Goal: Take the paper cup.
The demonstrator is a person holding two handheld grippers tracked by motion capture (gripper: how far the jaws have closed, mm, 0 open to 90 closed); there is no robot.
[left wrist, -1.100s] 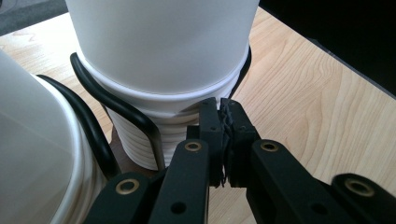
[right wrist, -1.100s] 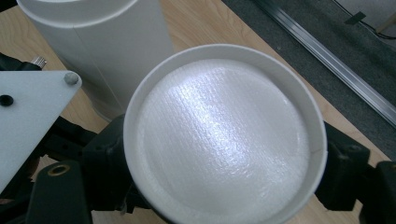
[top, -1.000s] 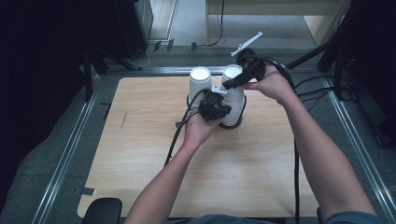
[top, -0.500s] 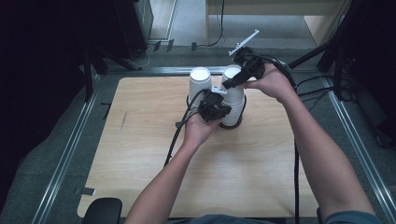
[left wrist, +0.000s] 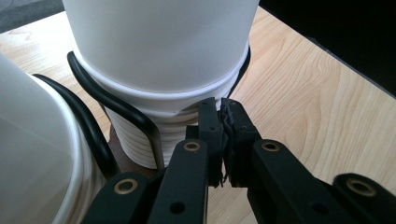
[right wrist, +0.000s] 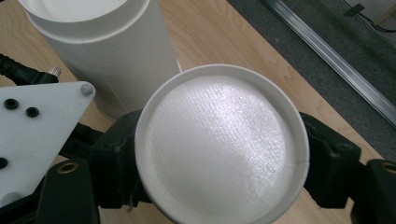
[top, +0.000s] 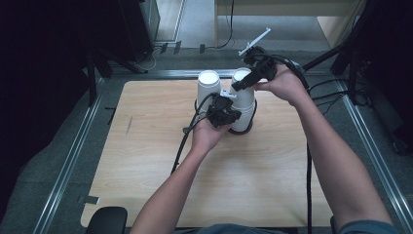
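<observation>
Nearest me, my left gripper [top: 225, 116] sat low at the foot of the right-hand cup stack [top: 242, 105], its jaws pinched tight with only a sliver of crumpled edge between the pads, which I took to be the rim of a lower cup; I could not tell for sure what they gripped. The black wire holder [left wrist: 122, 108] ringed that stack just beside my jaws. Farther out, my right gripper [top: 249, 80] straddled the top cup [right wrist: 223, 149], whose upturned base faced its camera; its jaws had just been closing and stood on either side of the wall, touching or nearly so. The stack stood upright near the far edge of the table [top: 146, 161], long axis vertical, mouths down and bases up, with a second stack [top: 209, 87] just beside it on the left. I judged the main risk was squeezing the thin paper wall out of round, or lifting several nested cups together if my lower pinch slipped. A skewed pull could also tip the stack against its neighbour.
</observation>
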